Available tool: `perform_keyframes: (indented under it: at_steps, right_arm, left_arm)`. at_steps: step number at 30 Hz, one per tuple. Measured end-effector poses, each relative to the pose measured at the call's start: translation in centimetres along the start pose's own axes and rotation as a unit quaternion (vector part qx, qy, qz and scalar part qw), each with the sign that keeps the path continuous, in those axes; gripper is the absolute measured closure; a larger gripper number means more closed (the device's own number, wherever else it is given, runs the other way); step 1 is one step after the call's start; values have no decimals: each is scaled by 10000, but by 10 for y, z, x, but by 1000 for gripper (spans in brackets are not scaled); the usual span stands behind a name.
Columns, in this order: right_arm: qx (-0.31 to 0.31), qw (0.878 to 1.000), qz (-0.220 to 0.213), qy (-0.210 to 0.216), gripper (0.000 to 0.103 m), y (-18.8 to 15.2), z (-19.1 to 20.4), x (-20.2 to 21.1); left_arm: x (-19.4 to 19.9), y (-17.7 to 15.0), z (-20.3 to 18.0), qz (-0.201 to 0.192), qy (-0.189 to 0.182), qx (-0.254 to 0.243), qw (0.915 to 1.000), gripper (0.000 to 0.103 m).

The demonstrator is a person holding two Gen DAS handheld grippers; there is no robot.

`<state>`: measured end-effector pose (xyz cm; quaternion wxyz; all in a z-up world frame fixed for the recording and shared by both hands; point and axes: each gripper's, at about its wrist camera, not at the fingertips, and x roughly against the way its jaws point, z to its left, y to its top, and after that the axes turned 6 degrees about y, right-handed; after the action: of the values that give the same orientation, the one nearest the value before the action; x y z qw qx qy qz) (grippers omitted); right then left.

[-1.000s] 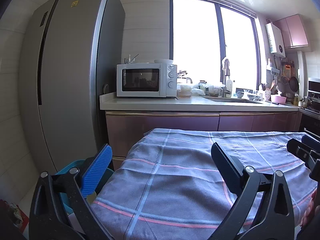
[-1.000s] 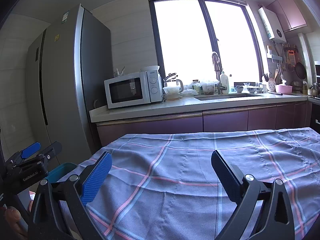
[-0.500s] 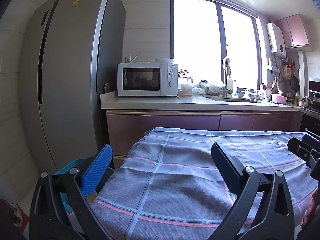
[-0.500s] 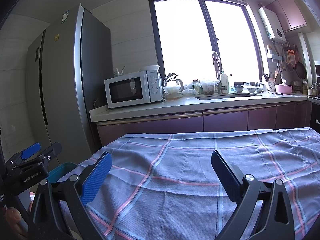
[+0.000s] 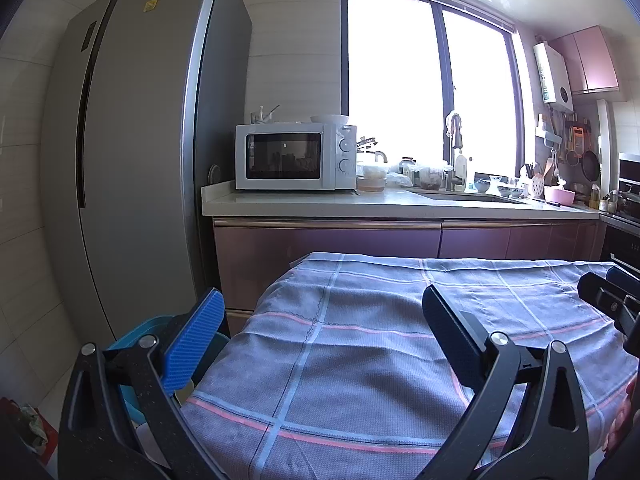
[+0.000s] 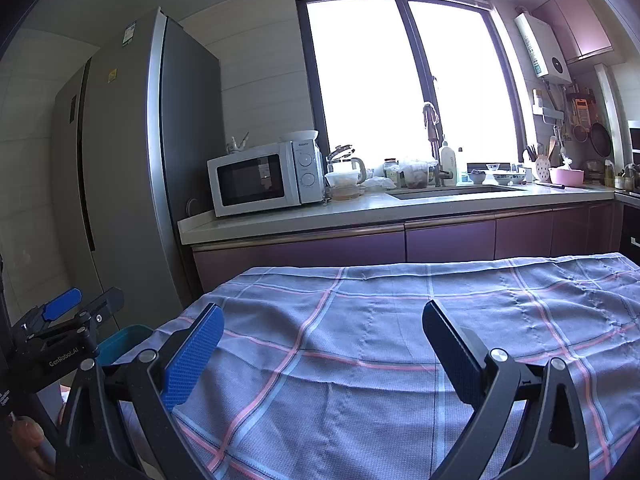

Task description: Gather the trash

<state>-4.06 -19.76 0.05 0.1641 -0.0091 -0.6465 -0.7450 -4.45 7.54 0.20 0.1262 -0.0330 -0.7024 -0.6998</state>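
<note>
Both grippers hover above a table covered by a grey-blue checked cloth point(image 5: 360, 340) point(image 6: 380, 320). My left gripper point(image 5: 320, 332) stands open over the cloth's left end, nothing between its fingers. My right gripper point(image 6: 322, 340) is open too, over the middle of the cloth. In the right wrist view the left gripper point(image 6: 68, 312) shows at the far left. A teal bin point(image 5: 148, 330) point(image 6: 120, 344) sits on the floor beside the table's left edge. No trash item shows on the cloth.
A tall grey fridge point(image 5: 132, 160) stands left. Behind the table runs a counter point(image 5: 380, 204) with a white microwave point(image 5: 294, 156), containers and a sink under a bright window. A red bag point(image 5: 28, 424) lies on the floor at lower left.
The left wrist view has tipped slightly, with the scene sitting a little lower in frame. The right gripper has held still. Both stay open.
</note>
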Motion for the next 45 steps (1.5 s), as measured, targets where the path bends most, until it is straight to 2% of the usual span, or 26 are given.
perform_keyframes:
  at_steps: [45]
  right_arm:
    - [-11, 10000, -24, -14, 7, 1, -4, -4]
  left_arm:
    - [-3, -6, -5, 46, 33, -22, 10000, 6]
